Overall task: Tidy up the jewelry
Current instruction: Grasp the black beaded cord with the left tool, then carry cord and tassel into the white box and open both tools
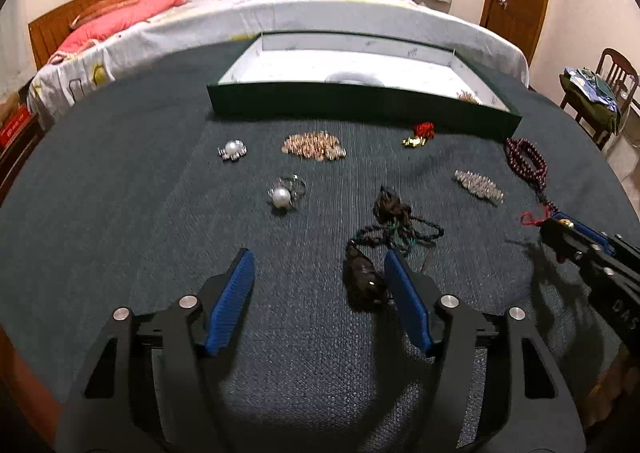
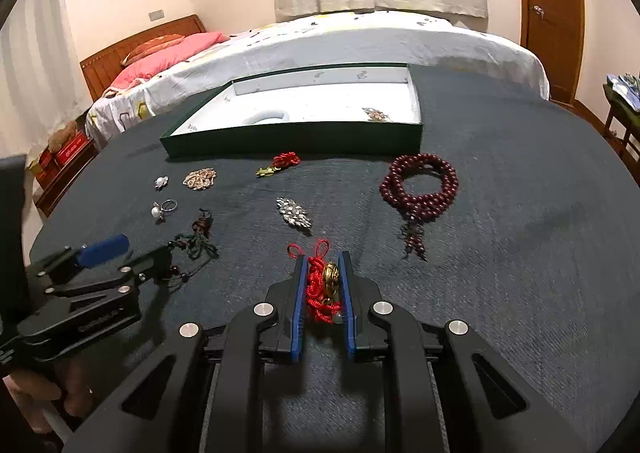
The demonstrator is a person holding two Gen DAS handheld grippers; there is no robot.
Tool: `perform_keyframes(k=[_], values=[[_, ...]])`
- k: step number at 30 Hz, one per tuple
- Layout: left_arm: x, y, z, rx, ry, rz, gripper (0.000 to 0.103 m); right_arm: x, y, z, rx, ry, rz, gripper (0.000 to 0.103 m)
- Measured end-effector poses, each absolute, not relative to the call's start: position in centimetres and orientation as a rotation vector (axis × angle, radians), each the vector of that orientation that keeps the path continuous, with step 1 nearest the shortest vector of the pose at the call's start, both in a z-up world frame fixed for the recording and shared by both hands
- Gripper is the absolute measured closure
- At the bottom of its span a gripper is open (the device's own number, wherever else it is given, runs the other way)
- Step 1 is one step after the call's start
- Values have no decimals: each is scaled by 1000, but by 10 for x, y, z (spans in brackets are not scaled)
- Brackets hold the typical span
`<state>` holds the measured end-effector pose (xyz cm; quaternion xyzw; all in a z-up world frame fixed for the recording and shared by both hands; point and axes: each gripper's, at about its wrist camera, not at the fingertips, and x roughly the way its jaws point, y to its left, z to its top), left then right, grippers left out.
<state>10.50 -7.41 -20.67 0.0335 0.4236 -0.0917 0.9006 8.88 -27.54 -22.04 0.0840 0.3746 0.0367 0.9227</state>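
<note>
My right gripper (image 2: 323,259) is shut on a red knotted cord charm (image 2: 320,285) with a gold piece, just above the dark cloth; it also shows in the left wrist view (image 1: 560,227). My left gripper (image 1: 318,259) is open, with a dark corded pendant (image 1: 366,277) against the inside of its right finger. On the cloth lie a pearl ring (image 1: 286,195), a pearl brooch (image 1: 232,150), a rose-gold brooch (image 1: 314,147), a crystal brooch (image 2: 294,213), a second red charm (image 2: 282,163) and a dark red bead mala (image 2: 420,187). The green tray (image 2: 296,137) holds a small brooch (image 2: 374,114).
The round table is covered with dark blue-green cloth (image 2: 520,253). A bed (image 2: 360,41) stands behind it, a wooden door (image 2: 552,13) at the back right and a chair (image 1: 600,93) to the right.
</note>
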Motion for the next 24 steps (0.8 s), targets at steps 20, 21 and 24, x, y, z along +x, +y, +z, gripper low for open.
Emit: perform_keyframes(k=[20,21,24], values=[[97,-82,-207,117,840,-278,86,85,-274,-218,181,752,80,87],[96,-82,-206,119,834,-278,86,85,-274,-218,180,750,80,87],[94,-83,-201,127,812,-279,86,84,-273,-216,177,745,80,87]])
